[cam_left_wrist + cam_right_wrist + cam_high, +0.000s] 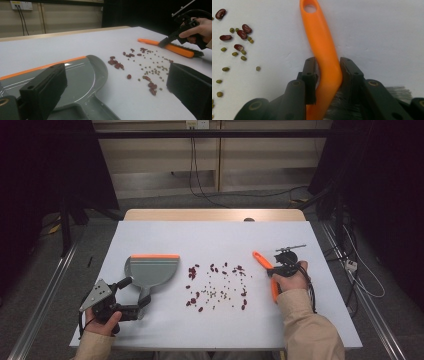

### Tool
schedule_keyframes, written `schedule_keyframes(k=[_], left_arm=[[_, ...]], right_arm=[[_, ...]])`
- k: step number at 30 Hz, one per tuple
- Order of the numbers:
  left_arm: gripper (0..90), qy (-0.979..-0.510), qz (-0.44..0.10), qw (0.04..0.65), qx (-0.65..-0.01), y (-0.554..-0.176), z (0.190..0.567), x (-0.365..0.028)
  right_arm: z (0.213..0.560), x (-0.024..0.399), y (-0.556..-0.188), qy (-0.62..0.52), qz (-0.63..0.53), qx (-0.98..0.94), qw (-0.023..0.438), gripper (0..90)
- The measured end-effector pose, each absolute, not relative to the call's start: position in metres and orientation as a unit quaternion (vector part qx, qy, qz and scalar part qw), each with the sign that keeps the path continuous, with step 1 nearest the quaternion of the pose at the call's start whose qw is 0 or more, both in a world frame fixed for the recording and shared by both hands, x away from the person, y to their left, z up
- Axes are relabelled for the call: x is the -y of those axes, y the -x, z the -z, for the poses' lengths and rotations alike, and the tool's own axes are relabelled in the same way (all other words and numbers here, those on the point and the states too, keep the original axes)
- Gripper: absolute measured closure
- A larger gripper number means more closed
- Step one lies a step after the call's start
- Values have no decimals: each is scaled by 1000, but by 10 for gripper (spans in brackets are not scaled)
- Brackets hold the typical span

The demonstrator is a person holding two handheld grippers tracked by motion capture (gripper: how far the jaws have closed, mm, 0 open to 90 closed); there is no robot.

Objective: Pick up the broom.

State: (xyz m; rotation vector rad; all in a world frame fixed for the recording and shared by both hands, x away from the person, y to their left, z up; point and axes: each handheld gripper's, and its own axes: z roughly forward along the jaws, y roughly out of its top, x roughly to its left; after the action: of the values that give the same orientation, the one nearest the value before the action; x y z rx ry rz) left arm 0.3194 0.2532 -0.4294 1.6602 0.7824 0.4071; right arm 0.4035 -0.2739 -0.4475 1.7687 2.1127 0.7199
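Right gripper point(328, 75) clamped on orange brush point(322, 47); left gripper point(131, 296) open at dustpan point(150, 270) handle.
Brush lay on the table, right of scattered beans point(217, 287), long axis running away from the person; dustpan sat left of them.

**Both hands low, one hand-held gripper clamped, one agape**

The right hand-held gripper point(280, 266) points away from the person, its jaws pinched tight on an orange handle point(322, 47). The left hand-held gripper point(134, 296) lies low, angled rightward, jaws spread wide with nothing pressed between.
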Motion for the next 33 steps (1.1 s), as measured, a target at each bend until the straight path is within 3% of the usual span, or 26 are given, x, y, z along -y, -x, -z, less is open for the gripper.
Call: schedule_keyframes(k=[33], left_arm=[[27,-715,-175,587,-337,-320,428,-250]], right_arm=[[443,277,-412,-613,-261,-732,141,686]])
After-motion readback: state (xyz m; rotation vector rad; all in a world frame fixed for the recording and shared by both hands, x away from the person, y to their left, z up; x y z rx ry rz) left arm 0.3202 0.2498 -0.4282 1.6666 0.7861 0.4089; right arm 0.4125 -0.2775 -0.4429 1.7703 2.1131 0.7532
